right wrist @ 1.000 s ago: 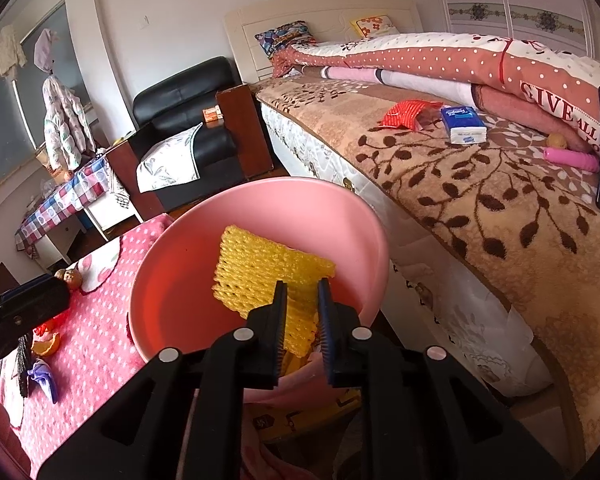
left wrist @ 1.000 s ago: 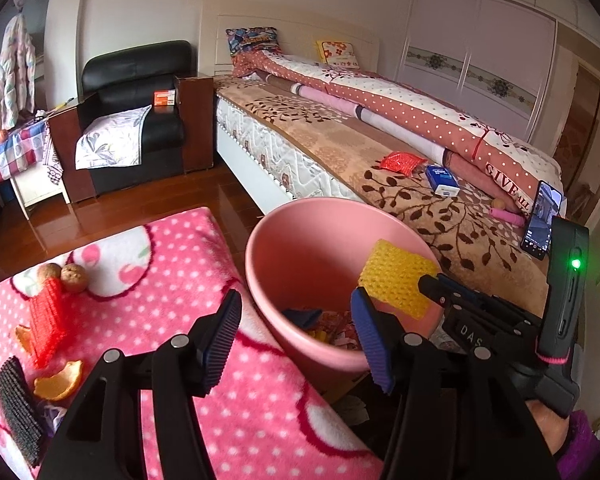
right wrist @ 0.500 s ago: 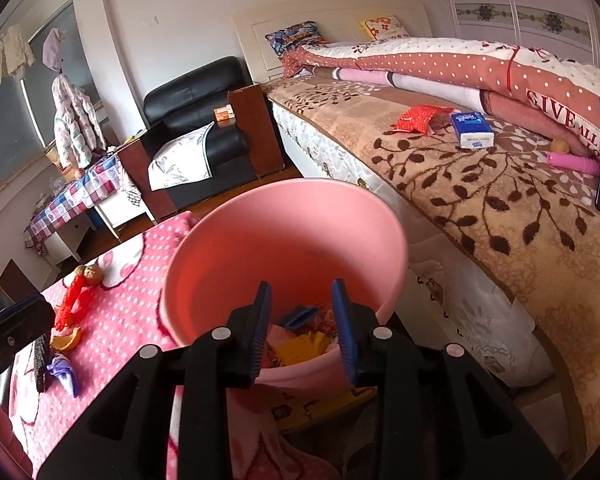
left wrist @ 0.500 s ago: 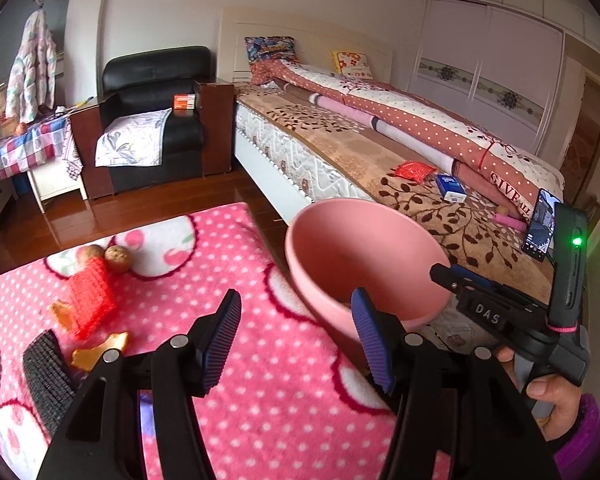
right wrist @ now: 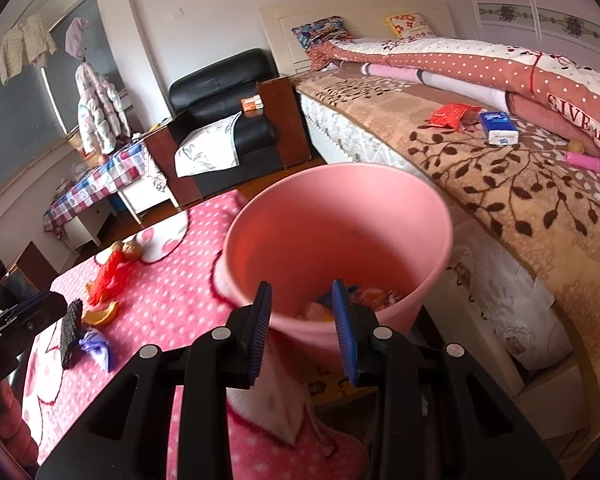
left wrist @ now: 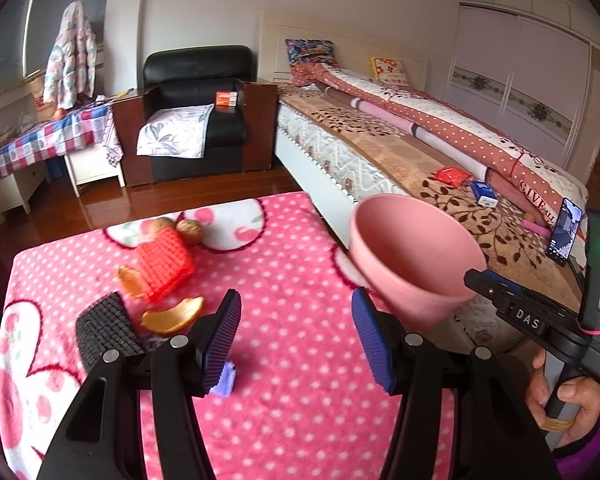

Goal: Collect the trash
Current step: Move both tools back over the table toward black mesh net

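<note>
From my left wrist, my left gripper (left wrist: pixel 296 334) hung wide apart and empty over the pink blanket (left wrist: pixel 292 384); ahead lay the scraps — red net (left wrist: pixel 164 264), peel (left wrist: pixel 172 316), black pad (left wrist: pixel 106 328), a purple scrap (left wrist: pixel 225 380). The bin (left wrist: pixel 412 264) stood off the blanket's right edge. From my right wrist, my right gripper (right wrist: pixel 303 330) was parted partway, holding nothing, just over the bin's near rim (right wrist: pixel 320 328) — trash lay inside. The bed (right wrist: pixel 520 200) ran alongside.

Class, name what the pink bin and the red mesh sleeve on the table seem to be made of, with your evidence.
Pink bin: probably moulded plastic, with smooth matte walls and an even rim.
Red mesh sleeve: likely foam netting, given its soft open lattice, though the view is blurred.
</note>
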